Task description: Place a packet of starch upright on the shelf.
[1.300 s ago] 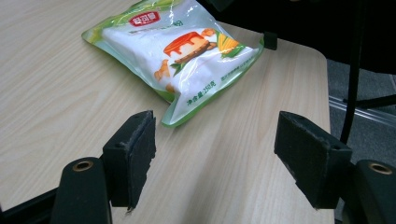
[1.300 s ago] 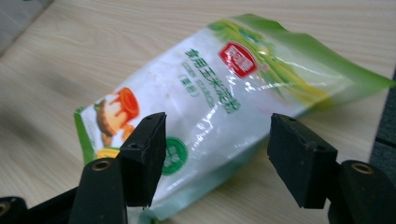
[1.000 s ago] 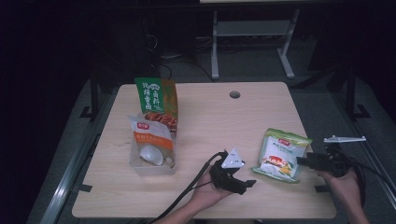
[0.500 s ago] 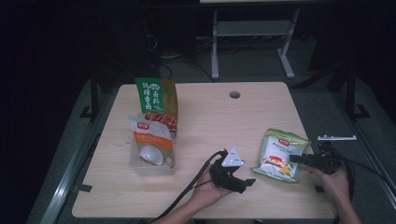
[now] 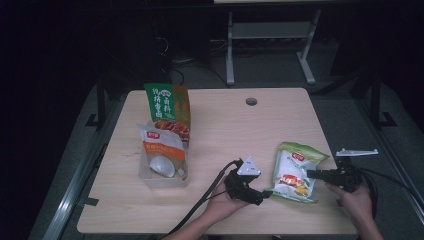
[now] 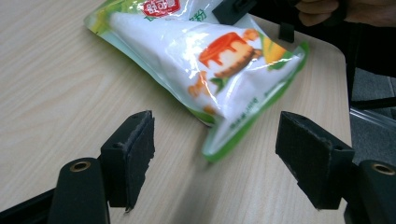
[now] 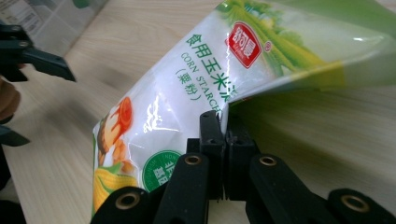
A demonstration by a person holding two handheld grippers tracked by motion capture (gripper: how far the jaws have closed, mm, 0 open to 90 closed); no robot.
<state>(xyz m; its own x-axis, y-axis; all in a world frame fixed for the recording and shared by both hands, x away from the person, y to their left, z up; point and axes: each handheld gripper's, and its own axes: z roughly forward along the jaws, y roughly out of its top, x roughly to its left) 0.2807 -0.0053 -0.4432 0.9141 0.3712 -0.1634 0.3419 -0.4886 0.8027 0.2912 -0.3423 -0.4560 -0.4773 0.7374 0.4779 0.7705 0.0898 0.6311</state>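
A green and white corn starch bag (image 5: 296,171) lies near the table's front right. My right gripper (image 5: 313,174) is shut on the bag's right edge (image 7: 224,109), and the bag tilts up slightly there. To the bag's left, my left gripper (image 5: 264,194) is open; in its own view the bag's bottom corner (image 6: 219,144) lies on the table just beyond the gap between its two pads, touching neither. The right gripper's black jaws (image 6: 236,8) show at the bag's far side in the left gripper view.
A clear tray (image 5: 150,175) at the left holds an orange and white pouch (image 5: 161,145) and a white spoon-like piece (image 5: 162,166). A green and orange bag (image 5: 168,110) stands upright behind it. A cable hole (image 5: 251,101) sits near the table's far edge.
My right gripper has moved left onto the bag's right edge and shut on it. The left gripper has stayed beside the bag's lower left corner.
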